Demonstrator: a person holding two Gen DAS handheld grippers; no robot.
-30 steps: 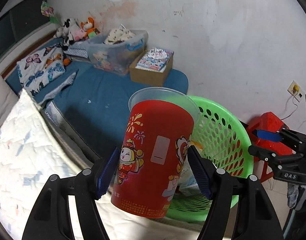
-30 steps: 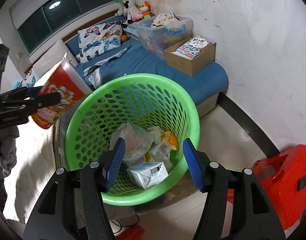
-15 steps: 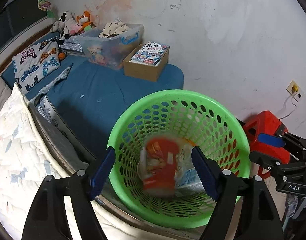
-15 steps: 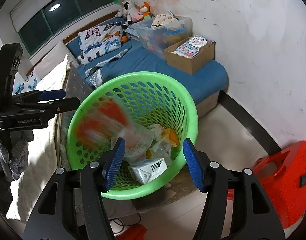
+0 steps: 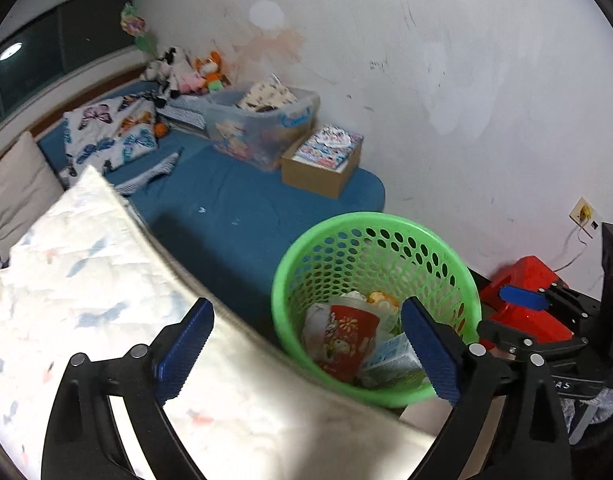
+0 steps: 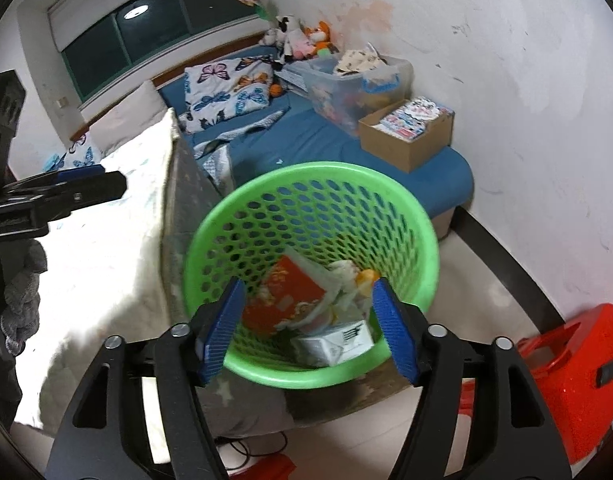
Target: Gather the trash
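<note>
Trash like the red cup sits inside the green basket, and my left gripper and right gripper are opening with nothing between their jaws, so I should pull back slowly and not bump the rim.

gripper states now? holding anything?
Left gripper: jaws opening, empty; red cup lies in the green basket.
Right gripper: jaws opening, empty, nothing between them.
</note>
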